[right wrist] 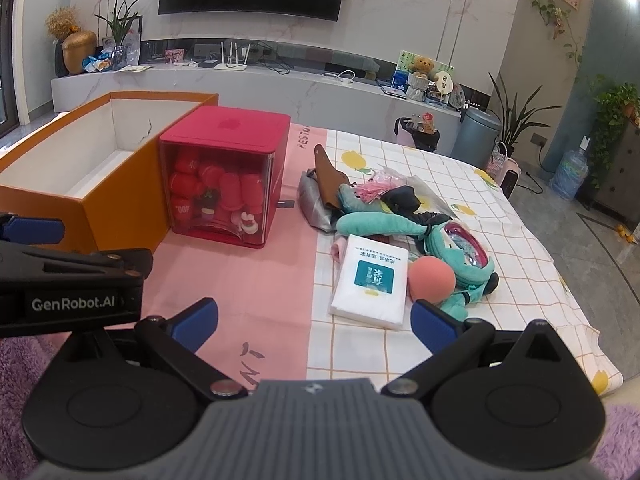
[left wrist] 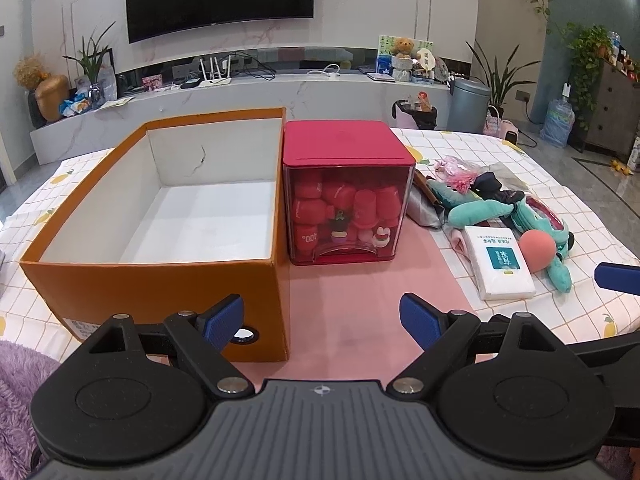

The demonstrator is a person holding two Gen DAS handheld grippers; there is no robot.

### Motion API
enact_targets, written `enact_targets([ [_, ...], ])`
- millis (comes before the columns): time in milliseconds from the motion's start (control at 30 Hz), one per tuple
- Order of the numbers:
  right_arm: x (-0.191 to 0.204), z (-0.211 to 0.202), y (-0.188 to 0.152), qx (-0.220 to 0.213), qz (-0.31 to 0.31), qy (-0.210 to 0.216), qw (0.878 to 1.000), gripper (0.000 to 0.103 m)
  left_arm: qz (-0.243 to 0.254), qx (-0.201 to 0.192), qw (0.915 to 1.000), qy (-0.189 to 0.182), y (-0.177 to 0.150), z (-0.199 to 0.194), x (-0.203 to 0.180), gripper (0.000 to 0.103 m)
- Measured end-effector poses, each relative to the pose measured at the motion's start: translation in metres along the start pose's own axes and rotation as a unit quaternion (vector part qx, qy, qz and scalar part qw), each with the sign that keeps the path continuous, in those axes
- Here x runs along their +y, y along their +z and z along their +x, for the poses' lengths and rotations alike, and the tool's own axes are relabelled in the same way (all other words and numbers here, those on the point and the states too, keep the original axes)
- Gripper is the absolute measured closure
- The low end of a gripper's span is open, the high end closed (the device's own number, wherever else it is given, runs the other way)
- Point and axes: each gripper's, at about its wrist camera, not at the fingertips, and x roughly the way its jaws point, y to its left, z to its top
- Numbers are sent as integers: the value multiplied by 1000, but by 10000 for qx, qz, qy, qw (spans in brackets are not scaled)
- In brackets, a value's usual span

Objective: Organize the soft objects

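Both the left gripper [left wrist: 322, 318] and the right gripper [right wrist: 314, 320] are held spread wide, grasping nothing. An orange box [left wrist: 160, 272] is seen open-topped. Just right of it stands a red container [left wrist: 347, 192]; further right, soft objects [right wrist: 404, 220] are heaped, a tissue pack [right wrist: 370, 280] nearest.

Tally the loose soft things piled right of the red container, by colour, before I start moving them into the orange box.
Teal plush toy: 1
Pink foam ball: 1
White tissue pack: 1
Grey pouch: 1
Pink tasselled item: 1
Dark fabric item: 1
Total: 6 that I can separate; the heap may hide more.
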Motion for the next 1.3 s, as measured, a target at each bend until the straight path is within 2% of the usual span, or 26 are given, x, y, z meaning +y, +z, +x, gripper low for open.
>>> enact_targets([
  [133,-2,0,1,26,69,-37,10000,3,49,40,10000,-34,2,0,-2,2],
  [300,-20,0,9,110,460,-111,9988,3,97,-75,9999,-110,10,-6,-5,2],
  [400,-43,4,18,239,833,-267,9959,3,135,-215,9994,-224,24,-12,-9,2],
  [500,-74,11,26,339,1140,-663,9907,2,242,-363,9984,-349,41,-15,-18,2],
  [633,-115,23,40,382,1299,-869,9870,2,833,-275,9945,-569,55,-6,-43,2],
  [700,-137,35,49,388,1351,-795,9869,2,1055,-247,9917,-689,58,0,-57,2],
  [800,-166,60,54,550,1688,-633,9821,2,1196,-101,9871,-1063,60,16,-77,2],
  [867,-180,79,52,697,2037,-228,9763,3,1183,63,9828,-1413,59,31,-89,2],
  [900,-185,87,51,788,2187,47,9726,6,1218,162,9793,-1611,58,39,-96,2],
  [933,-185,95,51,896,2286,257,9690,15,1297,263,9750,-1786,56,47,-102,2],
  [1000,-184,109,49,1108,2377,634,9629,23,1467,388,9669,-2051,50,61,-115,2],
  [1133,-179,132,48,1445,2197,616,9628,33,1790,301,9600,-2130,36,85,-132,2],
  [1200,-177,141,48,1499,2095,736,9634,35,1764,314,9588,-2203,29,94,-137,2],
  [1300,-173,150,48,1558,1944,706,9659,37,1648,402,9619,-2142,20,110,-140,2],
])
